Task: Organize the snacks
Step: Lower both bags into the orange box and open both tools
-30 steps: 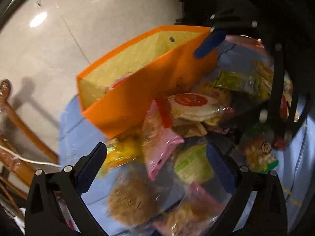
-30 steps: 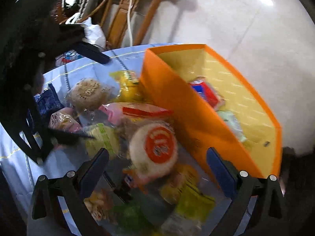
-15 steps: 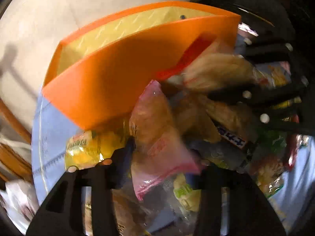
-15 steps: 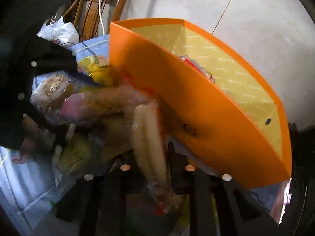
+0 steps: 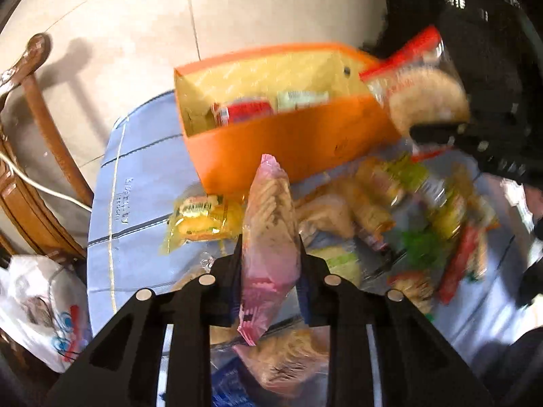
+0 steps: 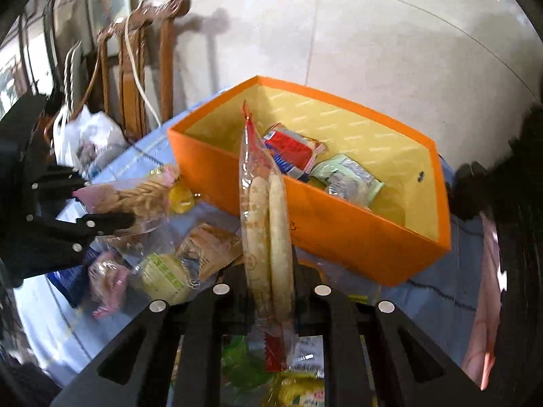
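An orange box (image 5: 292,142) with a yellow lining stands on the blue tablecloth (image 5: 135,169), with a red packet (image 6: 288,149) and a green packet (image 6: 346,179) inside. My left gripper (image 5: 269,254) has its jaws closing on a pink biscuit packet (image 5: 269,224), pads pressing its sides, lifted just in front of the box. My right gripper (image 6: 268,271) is shut on a clear packet of round rice crackers (image 6: 268,210) with a red top, held edge-up beside the box's near wall (image 6: 339,230). Each view shows the other gripper blurred at its side.
A pile of loose snacks covers the cloth near the box, including a yellow packet (image 5: 200,217) and a green-labelled one (image 6: 163,274). A wooden chair (image 5: 51,135) and a white plastic bag (image 5: 34,312) stand off the table's edge, above the tiled floor.
Both grippers were open over the pile a second ago. Each has closed on a packet, lifted it off the heap and rolled, so the packets now stand on edge.
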`<state>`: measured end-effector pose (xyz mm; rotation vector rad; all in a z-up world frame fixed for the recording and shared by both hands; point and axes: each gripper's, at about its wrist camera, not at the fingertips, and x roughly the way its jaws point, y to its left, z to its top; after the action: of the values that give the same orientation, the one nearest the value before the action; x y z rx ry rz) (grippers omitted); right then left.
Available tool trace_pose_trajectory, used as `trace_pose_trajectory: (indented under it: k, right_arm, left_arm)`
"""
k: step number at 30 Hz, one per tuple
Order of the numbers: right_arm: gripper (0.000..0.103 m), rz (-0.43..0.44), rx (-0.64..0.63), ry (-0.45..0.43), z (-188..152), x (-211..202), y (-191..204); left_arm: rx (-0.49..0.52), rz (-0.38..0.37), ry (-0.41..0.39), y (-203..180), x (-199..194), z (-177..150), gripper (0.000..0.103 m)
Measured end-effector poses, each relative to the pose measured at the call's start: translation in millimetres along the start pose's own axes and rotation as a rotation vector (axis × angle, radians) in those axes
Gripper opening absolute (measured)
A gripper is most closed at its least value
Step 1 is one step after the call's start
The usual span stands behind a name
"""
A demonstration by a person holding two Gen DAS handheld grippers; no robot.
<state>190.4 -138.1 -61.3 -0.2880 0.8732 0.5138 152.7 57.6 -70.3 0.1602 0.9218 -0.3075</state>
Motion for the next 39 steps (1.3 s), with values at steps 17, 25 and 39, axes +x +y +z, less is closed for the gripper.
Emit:
trace_pose_trajectory:
  k: [17, 25, 39]
  right_arm:
    - [0.016, -0.16, 0.434, -0.098, 64, -15, -80]
    - [0.016, -0.157, 0.452, -0.014, 62, 14, -111]
    - [0.016, -0.168, 0.441, 0.036, 76, 60, -123]
  left_arm:
    - [-0.224, 0.198, -0.164, -31, -13, 131, 0.025]
    - [-0.211, 0.175, -0.136, -25, 19, 157, 0.025]
    - [-0.216, 0.167, -0.096, -12, 57, 175, 0.025]
